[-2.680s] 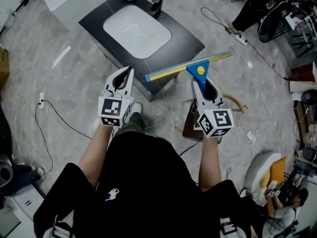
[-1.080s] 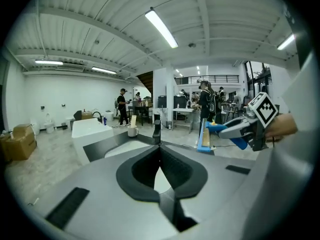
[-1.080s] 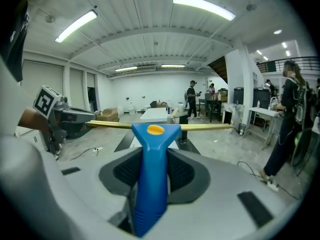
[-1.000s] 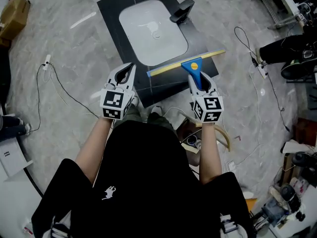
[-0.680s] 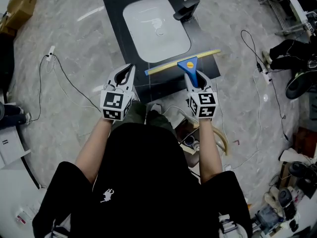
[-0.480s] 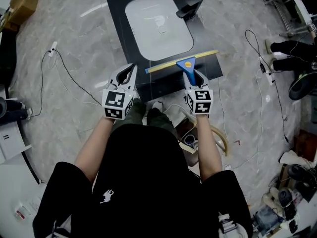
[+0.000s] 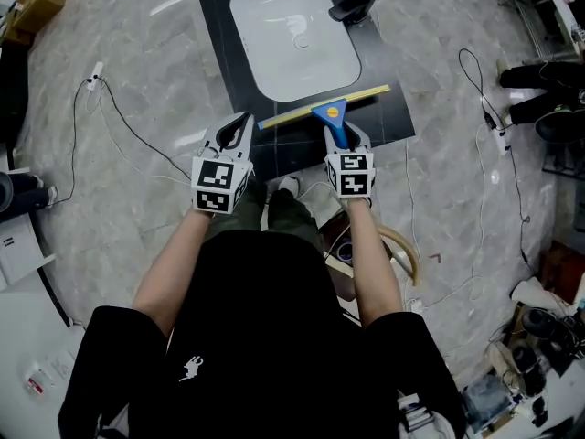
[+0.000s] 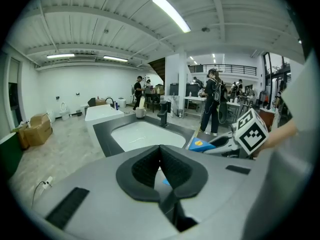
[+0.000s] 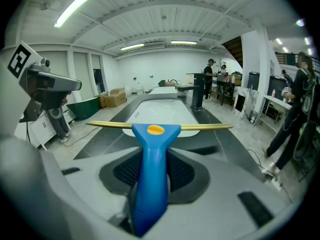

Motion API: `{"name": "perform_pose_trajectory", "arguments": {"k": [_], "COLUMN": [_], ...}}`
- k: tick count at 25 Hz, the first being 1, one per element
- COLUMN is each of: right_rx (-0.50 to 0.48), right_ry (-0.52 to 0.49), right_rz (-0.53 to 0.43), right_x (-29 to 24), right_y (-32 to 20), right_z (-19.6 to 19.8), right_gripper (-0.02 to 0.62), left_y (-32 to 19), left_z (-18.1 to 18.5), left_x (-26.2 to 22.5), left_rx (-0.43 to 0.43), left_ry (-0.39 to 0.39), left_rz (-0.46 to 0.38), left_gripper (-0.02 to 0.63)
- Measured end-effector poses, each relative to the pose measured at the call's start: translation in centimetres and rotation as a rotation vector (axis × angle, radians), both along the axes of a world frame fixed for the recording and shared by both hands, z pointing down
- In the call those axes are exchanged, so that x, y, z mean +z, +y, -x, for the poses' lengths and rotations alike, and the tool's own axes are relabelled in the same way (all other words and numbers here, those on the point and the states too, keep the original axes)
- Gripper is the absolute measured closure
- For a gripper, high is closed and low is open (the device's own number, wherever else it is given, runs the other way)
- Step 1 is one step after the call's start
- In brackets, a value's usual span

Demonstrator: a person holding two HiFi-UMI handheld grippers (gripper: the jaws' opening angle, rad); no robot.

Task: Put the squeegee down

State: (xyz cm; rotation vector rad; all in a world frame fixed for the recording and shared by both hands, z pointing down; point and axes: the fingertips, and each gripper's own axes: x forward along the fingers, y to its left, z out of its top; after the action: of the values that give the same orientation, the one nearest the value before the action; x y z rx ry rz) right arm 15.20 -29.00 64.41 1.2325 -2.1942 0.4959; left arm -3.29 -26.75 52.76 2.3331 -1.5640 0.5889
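The jaws of the right gripper [image 9: 152,170] are clamping the squeegee [image 9: 151,149] by its blue handle, which is pointing straight ahead from them. Its yellow blade is running crosswise just beyond their tips, over the tabletop [image 7: 215,26] before the sink [image 7: 292,35]. The left gripper [image 8: 160,160] is empty, jaws pressing together.

We hold both bare forearms out ahead of us, reaching up toward the middle of the head view, side by side and apart. Our left forearm [image 7: 172,268] ends in the left tool [image 7: 241,122], left of centre, its jaws pressed together with nothing between them. Our right forearm [image 7: 370,263] carries the right tool [image 7: 336,137], just right of centre, its jaws clamped on the blue handle of the squeegee [image 7: 329,113]. Both tools tilt downward.
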Motion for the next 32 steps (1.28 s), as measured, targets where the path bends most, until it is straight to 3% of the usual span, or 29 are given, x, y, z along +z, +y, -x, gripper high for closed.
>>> {"name": "perform_pose_trajectory", "arguments": {"k": [16,32], "right_rx": [0.013,-0.015], "right_ry": [0.067,0.133], "right_rz": [0.073,0.094], "right_x": [4.2,4.6], "right_y": [-2.1,-2.6], "right_z": [1.4,2.0], "right_gripper": [0.459,0.457], "left_y": [0.0,-0.1], "left_z": [1.3,1.8], "left_x": [1.9,2.3], "left_rx": [-0.026,-0.032], "left_ry": [-0.021,-0.036], "left_rz": [0.048,0.064], "left_gripper": [0.603,0.603]}}
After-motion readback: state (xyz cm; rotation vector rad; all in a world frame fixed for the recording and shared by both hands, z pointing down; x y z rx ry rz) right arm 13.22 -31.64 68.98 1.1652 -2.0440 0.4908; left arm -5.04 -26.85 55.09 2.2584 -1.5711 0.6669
